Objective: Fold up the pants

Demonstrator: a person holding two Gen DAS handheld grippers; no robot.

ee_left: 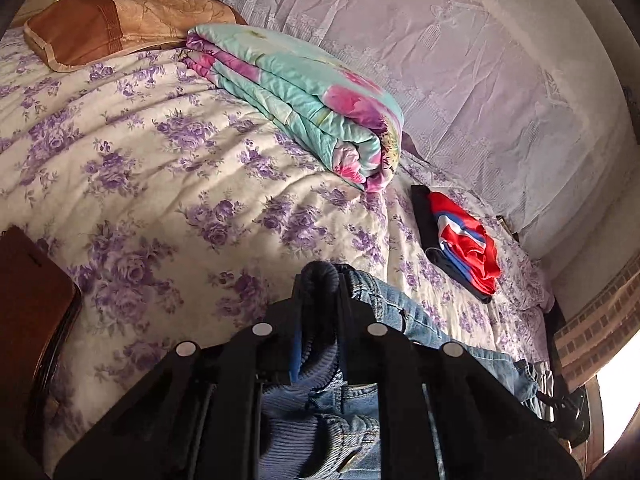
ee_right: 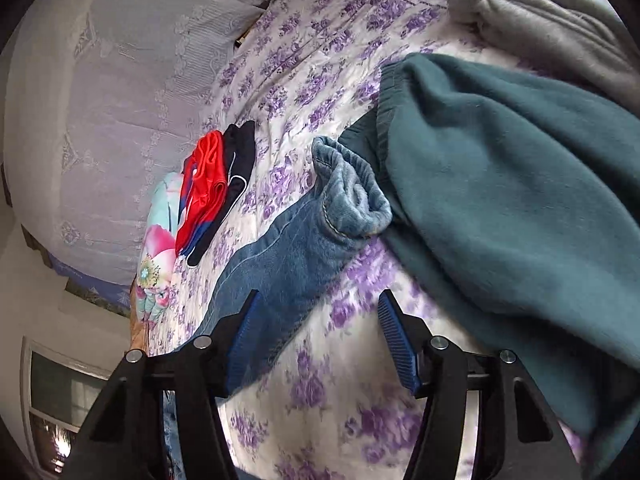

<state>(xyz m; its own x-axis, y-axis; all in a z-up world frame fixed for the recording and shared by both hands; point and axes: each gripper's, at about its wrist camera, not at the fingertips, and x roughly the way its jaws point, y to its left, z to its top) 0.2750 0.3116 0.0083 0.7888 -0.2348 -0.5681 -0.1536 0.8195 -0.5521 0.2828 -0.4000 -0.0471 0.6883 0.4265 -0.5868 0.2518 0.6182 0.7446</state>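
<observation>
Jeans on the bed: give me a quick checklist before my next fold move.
1. Left gripper clamped on the jeans: ok, cloth bunched between its shut jaws.
2. Right gripper free to grasp: ok, jaws open, nothing between the pads.
3. Jeans leg cuff clear of the teal sweatpants: not ok, it touches them.
4. Bare bedsheet for folding: ok.
5. Folded red and navy garment apart from the jeans: ok.
6. Jeans lying flat: cannot tell.
</observation>
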